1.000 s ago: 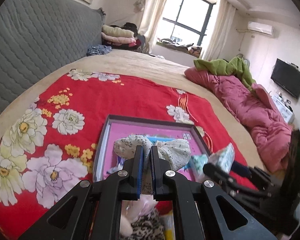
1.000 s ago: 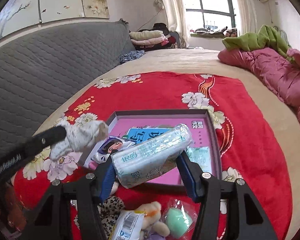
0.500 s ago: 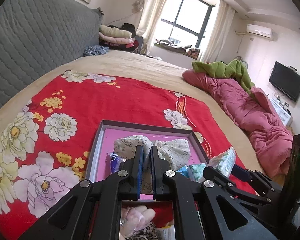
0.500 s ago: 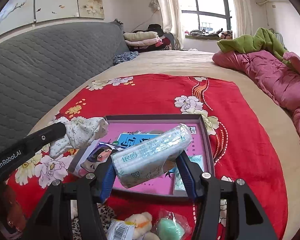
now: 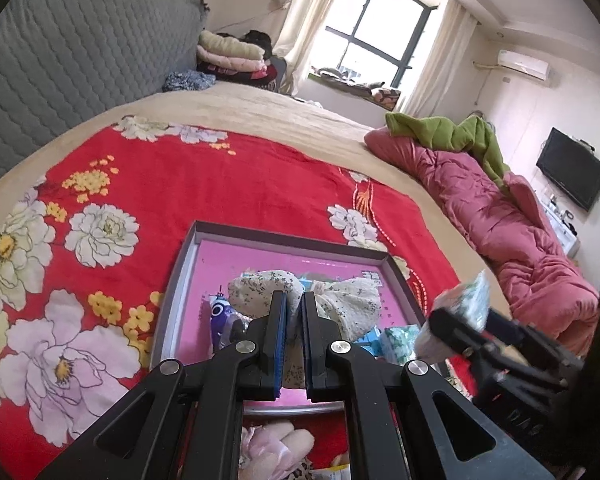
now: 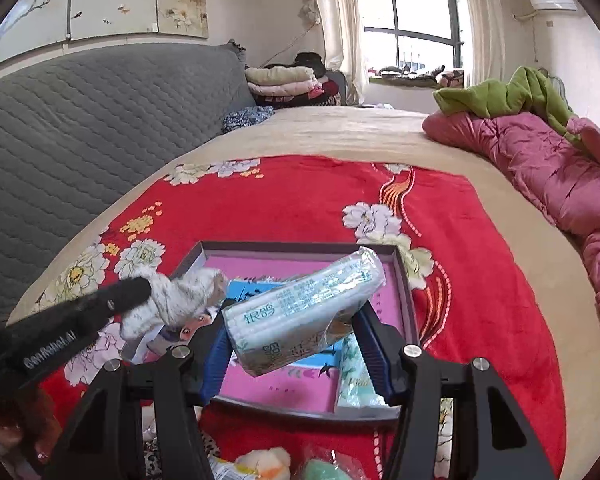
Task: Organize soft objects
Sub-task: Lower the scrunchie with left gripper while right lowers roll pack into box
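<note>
My left tongs (image 5: 294, 312) clamp floral cloth (image 5: 332, 300), right tongs (image 6: 296, 336) tissue pack (image 6: 300, 308); crowding over tray (image 6: 404, 280) risks collision.

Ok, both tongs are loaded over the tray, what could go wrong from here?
1. The left tongs pinch only a thin fold of the floral cloth; it may slip out.
2. The tissue pack sits tilted in the right tongs and could twist free.
3. Both tongs hang close together over the tray; they could collide.
</note>
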A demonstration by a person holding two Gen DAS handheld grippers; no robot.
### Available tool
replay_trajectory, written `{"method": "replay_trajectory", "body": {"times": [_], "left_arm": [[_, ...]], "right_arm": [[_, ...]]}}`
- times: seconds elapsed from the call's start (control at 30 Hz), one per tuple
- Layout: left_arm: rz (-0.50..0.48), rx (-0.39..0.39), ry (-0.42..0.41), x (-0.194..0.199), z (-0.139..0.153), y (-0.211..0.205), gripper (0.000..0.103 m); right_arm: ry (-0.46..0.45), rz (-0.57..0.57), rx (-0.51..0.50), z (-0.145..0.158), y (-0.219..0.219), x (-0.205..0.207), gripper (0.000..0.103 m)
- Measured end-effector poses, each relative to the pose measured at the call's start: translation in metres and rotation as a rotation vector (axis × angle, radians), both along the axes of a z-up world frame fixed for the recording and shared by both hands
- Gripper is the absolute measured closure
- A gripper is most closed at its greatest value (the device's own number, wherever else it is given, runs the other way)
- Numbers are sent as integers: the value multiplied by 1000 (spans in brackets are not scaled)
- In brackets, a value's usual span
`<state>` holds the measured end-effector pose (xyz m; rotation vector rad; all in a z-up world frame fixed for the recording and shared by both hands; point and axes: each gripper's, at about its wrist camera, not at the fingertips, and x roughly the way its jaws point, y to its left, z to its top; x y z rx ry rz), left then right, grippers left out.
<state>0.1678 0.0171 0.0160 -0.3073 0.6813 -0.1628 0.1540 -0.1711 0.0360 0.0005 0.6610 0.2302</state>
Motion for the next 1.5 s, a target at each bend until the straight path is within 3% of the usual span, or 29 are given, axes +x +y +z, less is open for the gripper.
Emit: {"method": "replay_trajectory", "body": {"times": [0.33, 0.73, 1.1, 1.5], "left_arm": [[-52, -10, 50, 16, -24, -11, 96], [-103, 56, 140, 27, -62, -29, 96], [-70, 73, 199, 33, -76, -12, 96], [-68, 66, 203, 33, -76, -8, 96]], "right_arm": [[2, 8, -18, -2, -9, 12, 45], [96, 73, -109, -43, 0, 21, 45], [138, 97, -99, -64, 12, 22, 45], [165, 127, -96, -77, 29, 21, 45]]}}
